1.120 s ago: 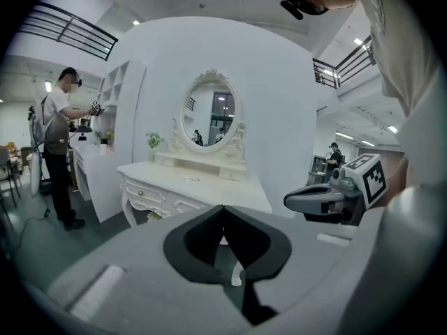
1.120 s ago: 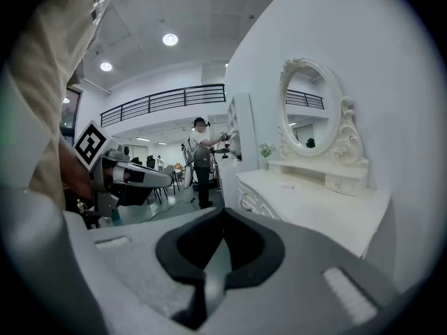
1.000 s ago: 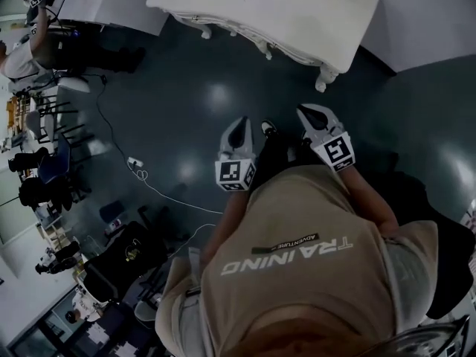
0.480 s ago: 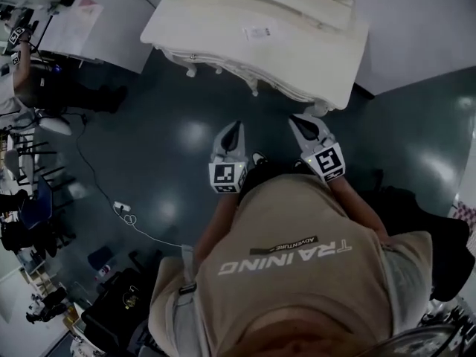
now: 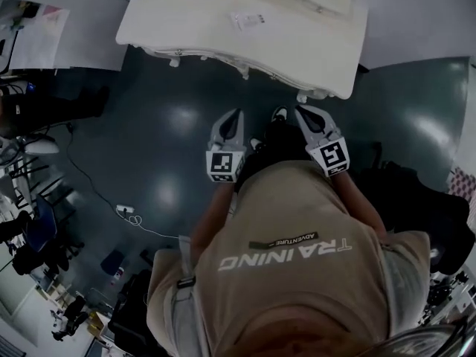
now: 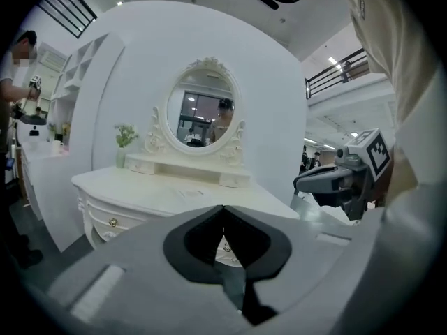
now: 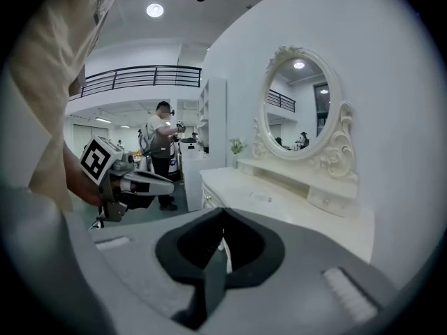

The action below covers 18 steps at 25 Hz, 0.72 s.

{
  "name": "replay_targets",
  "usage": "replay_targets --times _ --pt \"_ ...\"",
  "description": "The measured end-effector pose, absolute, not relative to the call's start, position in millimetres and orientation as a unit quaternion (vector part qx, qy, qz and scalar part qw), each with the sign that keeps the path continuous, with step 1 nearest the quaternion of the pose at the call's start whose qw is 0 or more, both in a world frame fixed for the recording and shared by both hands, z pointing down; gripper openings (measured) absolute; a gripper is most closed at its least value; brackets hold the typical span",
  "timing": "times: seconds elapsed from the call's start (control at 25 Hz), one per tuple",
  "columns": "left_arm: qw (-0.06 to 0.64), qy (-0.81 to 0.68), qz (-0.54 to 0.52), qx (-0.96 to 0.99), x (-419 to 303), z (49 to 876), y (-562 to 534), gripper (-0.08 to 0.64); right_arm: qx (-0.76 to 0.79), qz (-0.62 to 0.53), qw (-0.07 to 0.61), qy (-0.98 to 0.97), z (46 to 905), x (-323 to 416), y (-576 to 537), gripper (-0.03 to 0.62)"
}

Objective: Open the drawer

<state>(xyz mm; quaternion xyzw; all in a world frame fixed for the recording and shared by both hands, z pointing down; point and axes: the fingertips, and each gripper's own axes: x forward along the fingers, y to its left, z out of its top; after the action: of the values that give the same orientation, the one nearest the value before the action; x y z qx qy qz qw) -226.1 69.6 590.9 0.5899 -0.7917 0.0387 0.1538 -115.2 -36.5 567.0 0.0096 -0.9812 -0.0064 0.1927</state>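
Head view: looks steeply down on a white surface at the top, with a sheet of paper near its middle. Just short of the front edge, over the dark floor: left hand-held gripper and right hand-held gripper, side by side, both pointing at the surface and touching none of it, the right one near the front right corner.

Left gripper view: jaws pressed together, nothing between them. Ahead, an oval mirror at the surface's back edge and a small plant toward the back left corner. Drawer under the front edge at the left, closed, gold knob showing, apart from the jaws.

Right gripper view: jaws together as well, empty, aimed along the surface's front edge.
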Motion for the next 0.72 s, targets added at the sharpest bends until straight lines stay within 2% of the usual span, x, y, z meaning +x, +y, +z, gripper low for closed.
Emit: replay_targets --times 0.48,0.72 --pt "0.209 -0.742 0.105 0.628 -256 602 -55 0.008 0.072 0.033 0.125 -0.989 556 -179 -186 0.003" --pt "0.303 -0.696 0.078 0.646 -245 638 -88 0.008 0.108 0.059 0.144 -0.982 571 -162 -219 0.003"
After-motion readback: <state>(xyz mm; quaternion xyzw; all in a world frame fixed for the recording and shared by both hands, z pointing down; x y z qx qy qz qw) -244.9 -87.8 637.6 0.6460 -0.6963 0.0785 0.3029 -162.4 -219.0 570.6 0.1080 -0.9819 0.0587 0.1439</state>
